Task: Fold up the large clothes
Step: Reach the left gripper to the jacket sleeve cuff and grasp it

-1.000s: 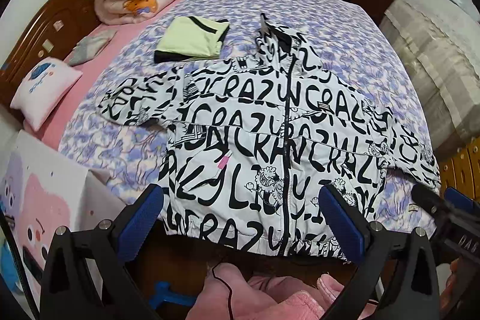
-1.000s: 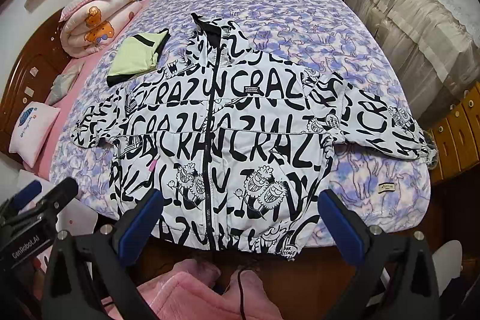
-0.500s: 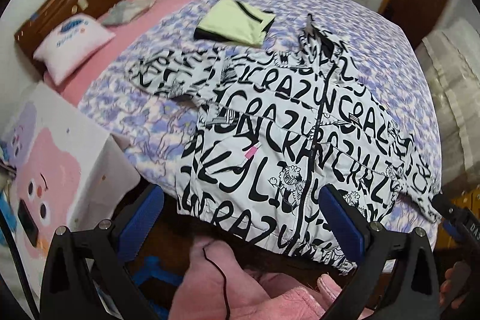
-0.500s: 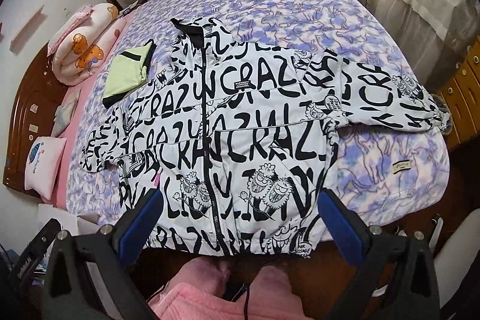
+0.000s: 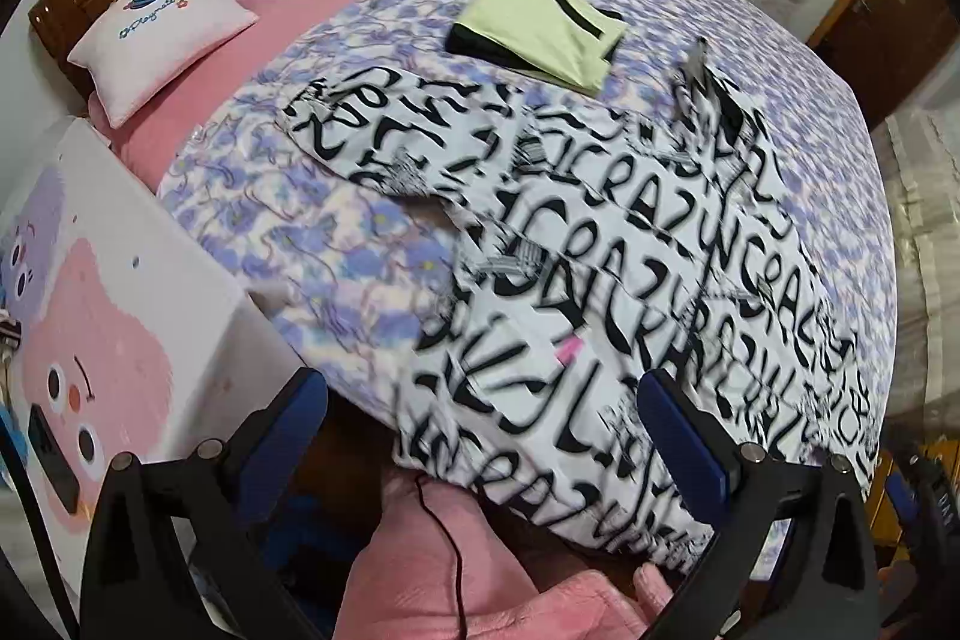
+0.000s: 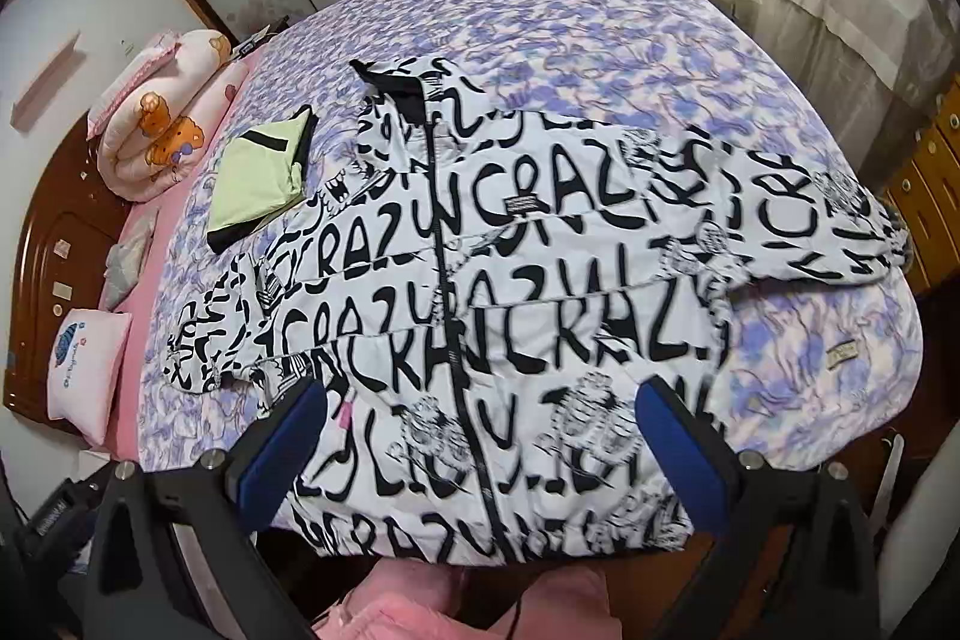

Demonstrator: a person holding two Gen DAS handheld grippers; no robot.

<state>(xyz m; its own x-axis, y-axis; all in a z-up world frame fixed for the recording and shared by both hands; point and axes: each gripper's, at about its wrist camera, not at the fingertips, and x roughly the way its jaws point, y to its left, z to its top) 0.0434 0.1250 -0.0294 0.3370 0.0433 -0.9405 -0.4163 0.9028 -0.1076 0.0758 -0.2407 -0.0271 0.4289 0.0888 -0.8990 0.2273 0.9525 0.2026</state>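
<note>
Left claw [image 5: 480, 430] has swung toward jacket [image 5: 600, 280] sleeve at frame left; both claws wide open, empty. Right claw [image 6: 480, 430] nearer hem. Fold not yet begun.

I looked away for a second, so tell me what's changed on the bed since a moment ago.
Only the viewpoints shifted: the left hand-held gripper swung left toward the jacket's sleeve side, and the right hand-held gripper moved closer over its hem. Both remain open, holding nothing. The jacket stays spread flat and zipped, and the folded green garment has not moved.
</note>
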